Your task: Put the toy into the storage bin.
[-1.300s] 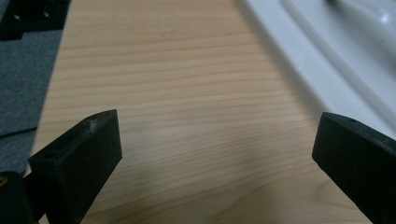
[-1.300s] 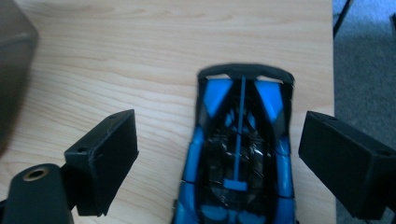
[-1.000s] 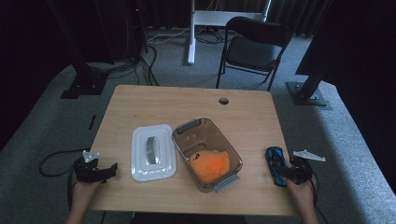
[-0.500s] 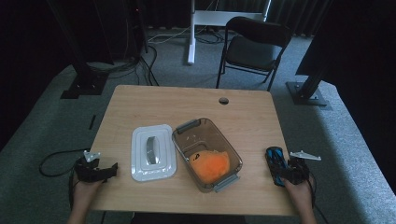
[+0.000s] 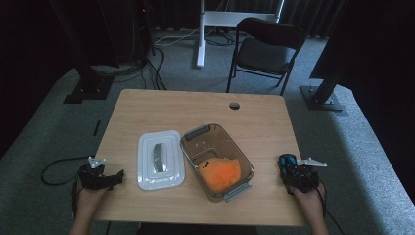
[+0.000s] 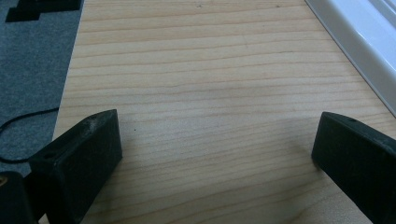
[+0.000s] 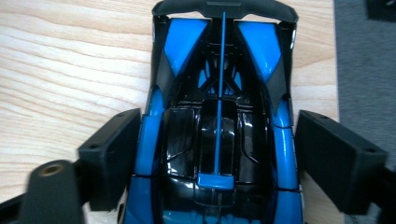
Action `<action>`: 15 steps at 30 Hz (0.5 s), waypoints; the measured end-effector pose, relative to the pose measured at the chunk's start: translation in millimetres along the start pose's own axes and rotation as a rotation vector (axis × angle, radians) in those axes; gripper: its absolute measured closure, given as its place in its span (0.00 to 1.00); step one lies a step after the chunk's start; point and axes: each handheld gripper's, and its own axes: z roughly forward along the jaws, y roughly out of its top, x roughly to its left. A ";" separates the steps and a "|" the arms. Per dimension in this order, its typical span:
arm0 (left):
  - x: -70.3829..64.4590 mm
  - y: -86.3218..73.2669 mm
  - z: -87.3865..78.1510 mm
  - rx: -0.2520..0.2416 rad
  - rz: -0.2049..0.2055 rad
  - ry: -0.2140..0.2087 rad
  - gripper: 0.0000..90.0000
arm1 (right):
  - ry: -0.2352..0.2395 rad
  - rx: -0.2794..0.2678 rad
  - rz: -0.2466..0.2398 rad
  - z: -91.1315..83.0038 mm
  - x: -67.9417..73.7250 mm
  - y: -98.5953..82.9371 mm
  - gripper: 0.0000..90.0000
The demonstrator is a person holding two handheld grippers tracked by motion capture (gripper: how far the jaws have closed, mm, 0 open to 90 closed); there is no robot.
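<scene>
Right gripper (image 7: 212,154) has its jaws spread around the blue toy car (image 7: 219,116) by the table's (image 5: 195,103) right edge, so it should squeeze the sides evenly; left gripper (image 6: 215,154) idles, jaws spread.

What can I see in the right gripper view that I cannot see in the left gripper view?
Right gripper view: a blue and black toy car lies between the right gripper's jaws; the left jaw touches its side, while a narrow gap remains at the right jaw. Left gripper view: the left gripper is open over bare wood, with the white lid's edge at upper right. Both share the wooden table and grey carpet beside it.
</scene>
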 end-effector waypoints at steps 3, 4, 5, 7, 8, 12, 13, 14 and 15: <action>0.0 0.0 0.0 0.000 -0.001 0.000 0.02 | -0.008 -0.002 -0.002 0.2 1.4 0.5 0.21; -0.1 0.0 0.0 0.000 -0.001 0.001 0.02 | -0.010 0.002 -0.003 0.4 1.7 1.0 0.21; -0.1 -0.1 0.0 0.000 -0.001 0.001 0.02 | -0.010 0.005 -0.005 0.5 1.7 1.6 0.21; -0.1 -0.1 -0.1 0.000 -0.001 0.001 0.02 | -0.008 0.011 -0.017 0.4 2.3 3.1 0.24; -0.1 -0.1 -0.1 0.000 -0.001 0.001 0.02 | -0.011 0.013 -0.026 0.4 3.4 4.0 0.25; -0.1 -0.1 -0.1 0.000 -0.001 0.001 0.02 | -0.022 0.021 -0.028 0.8 5.0 6.3 0.26; -0.1 -0.1 -0.1 0.000 -0.002 0.001 0.02 | -0.025 0.026 -0.028 0.7 5.2 6.9 0.26; -0.1 -0.1 -0.1 -0.001 -0.002 0.001 0.02 | -0.030 0.030 -0.028 0.6 5.8 7.5 0.27; -0.1 -0.1 -0.1 -0.001 -0.002 0.001 0.02 | -0.033 0.035 -0.032 0.5 6.1 8.2 0.27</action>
